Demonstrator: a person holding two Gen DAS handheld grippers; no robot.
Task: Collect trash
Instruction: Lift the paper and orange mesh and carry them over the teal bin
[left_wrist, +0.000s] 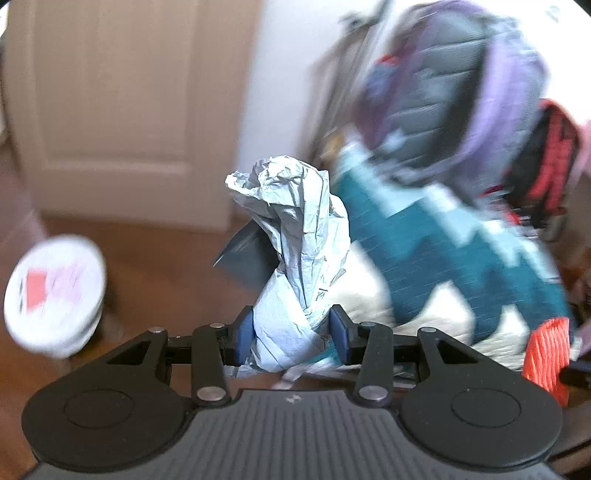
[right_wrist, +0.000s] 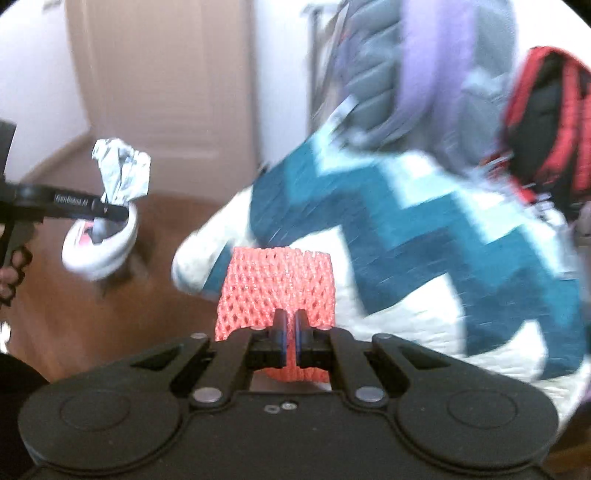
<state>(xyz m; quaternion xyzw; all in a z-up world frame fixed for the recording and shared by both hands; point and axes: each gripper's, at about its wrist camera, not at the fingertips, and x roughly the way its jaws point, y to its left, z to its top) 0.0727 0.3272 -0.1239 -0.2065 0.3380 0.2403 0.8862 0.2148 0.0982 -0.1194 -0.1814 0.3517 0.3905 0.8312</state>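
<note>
The left gripper (left_wrist: 291, 332) has its jaws part-open, pads pinching a crumpled grey paper wad (left_wrist: 295, 236); the right gripper (right_wrist: 290, 347) is closed tight on an orange foam net (right_wrist: 277, 284). Both pieces of trash are held aloft; a white bin (left_wrist: 55, 295) sits on the floor at nine o'clock in the left view. The risk, I judge: the twisted wad slips from its narrow waist, or the springy net pulls free.

Left hand-held gripper (left_wrist: 291, 334) clamped part-open, right hand-held gripper (right_wrist: 290, 334) pinched closed
</note>
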